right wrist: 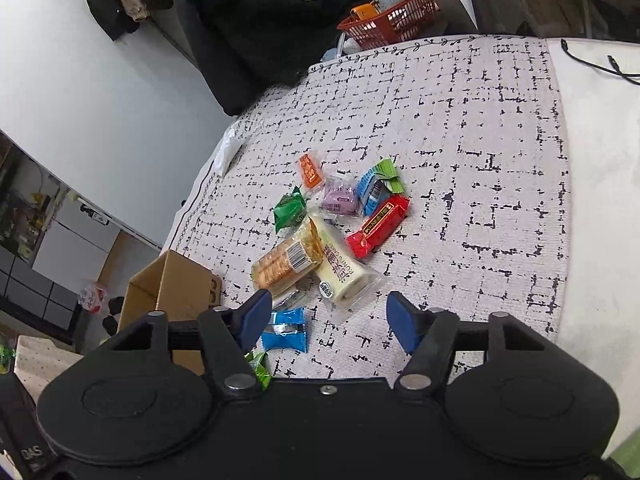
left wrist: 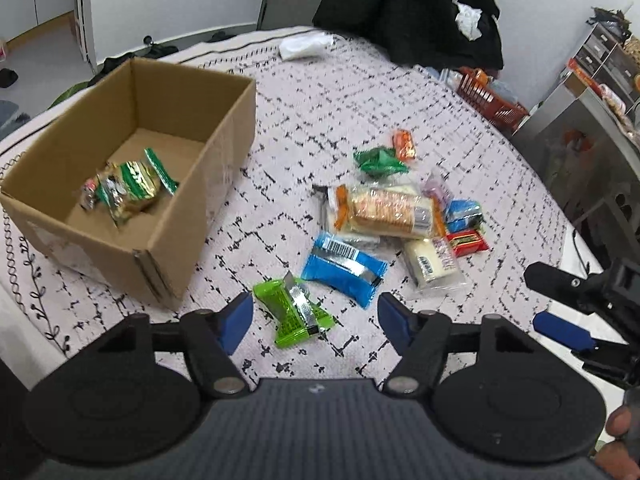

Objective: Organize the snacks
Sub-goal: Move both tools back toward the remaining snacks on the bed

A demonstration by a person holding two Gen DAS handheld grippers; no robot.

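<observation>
Snacks lie heaped on the cloth-covered bench [left wrist: 400, 92] beside a cardboard box [left wrist: 192, 184] already holding a few, as the left gripper [left wrist: 314, 322], jaws open, straddles a lime-green packet [left wrist: 294, 312] and the right gripper [right wrist: 330, 322] hovers empty-jawed near a cream-coloured bar [right wrist: 344, 272].

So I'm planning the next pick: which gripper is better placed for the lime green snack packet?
Left. The left gripper has the lime green packet between its open fingers, beside the cardboard box. The right gripper faces the white roll packet instead.
</observation>
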